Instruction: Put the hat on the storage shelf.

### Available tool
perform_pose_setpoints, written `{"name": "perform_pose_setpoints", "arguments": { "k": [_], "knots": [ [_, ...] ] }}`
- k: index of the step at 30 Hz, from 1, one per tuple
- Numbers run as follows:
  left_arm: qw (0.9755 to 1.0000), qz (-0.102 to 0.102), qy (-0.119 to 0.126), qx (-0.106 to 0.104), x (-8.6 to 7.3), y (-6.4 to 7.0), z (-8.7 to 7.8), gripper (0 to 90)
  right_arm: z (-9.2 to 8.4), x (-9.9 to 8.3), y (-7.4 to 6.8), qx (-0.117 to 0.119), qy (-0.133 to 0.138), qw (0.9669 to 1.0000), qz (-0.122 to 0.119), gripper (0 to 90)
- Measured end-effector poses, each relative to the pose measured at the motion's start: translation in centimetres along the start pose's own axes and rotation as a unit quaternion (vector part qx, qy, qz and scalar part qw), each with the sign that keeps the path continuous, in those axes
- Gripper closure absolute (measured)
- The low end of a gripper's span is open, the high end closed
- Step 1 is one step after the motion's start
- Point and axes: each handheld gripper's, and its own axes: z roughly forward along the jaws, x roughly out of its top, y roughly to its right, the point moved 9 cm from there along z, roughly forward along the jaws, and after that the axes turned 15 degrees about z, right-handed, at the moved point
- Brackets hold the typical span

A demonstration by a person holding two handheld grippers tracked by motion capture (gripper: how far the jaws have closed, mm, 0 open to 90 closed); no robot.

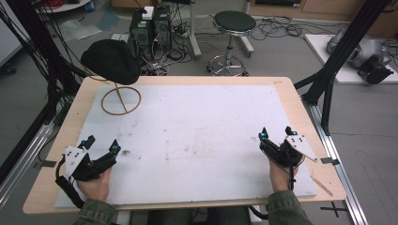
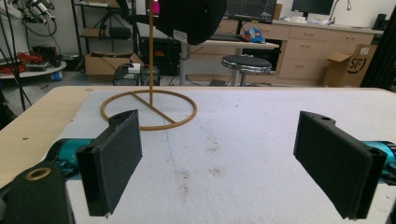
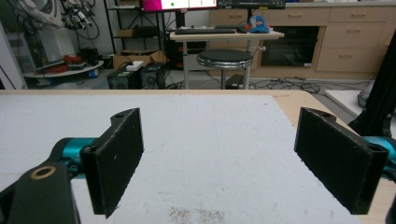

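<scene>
From where I sit, nothing has been picked up yet: the left hand-held gripper [image 1: 101,144] rests at the near left corner of the tabletop [image 1: 286,91] with its jaws spread wide and nothing between them, and the right hand-held gripper [image 1: 277,132] sits near the right edge, likewise released and empty. The only thing on the white mat [image 1: 197,126] is the black hat [image 1: 111,60], perched on top of a thin gold stand [image 1: 120,99] whose ring base lies flat by the far left corner, well apart from both grippers. I judge the work to be at its very start, with the whole reach toward the hat and its handling left to do; the left gripper is the nearer one and already points that way. In the left gripper view the hat [image 2: 189,18] is cut off by the top edge, so I can't make out how it sits on the post [image 2: 151,56]. The brownish marks on the mat look like stains, though they are too faint to be sure.
</scene>
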Motion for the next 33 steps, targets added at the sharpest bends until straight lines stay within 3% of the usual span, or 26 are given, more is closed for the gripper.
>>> {"name": "perform_pose_setpoints", "arguments": {
  "k": [6,33],
  "knots": [
    [1.0000,-0.001,-0.003,-0.001,-0.11,0.09,0.09,15.5,-0.31,0.23,-0.33,0.012,0.009,0.9998,0.015,15.0],
    [1.0000,0.000,-0.006,-0.001,-0.30,-0.05,-0.24,15.5,-0.26,0.21,-0.11,0.014,0.004,0.9991,0.039,14.7]
  ]
}}
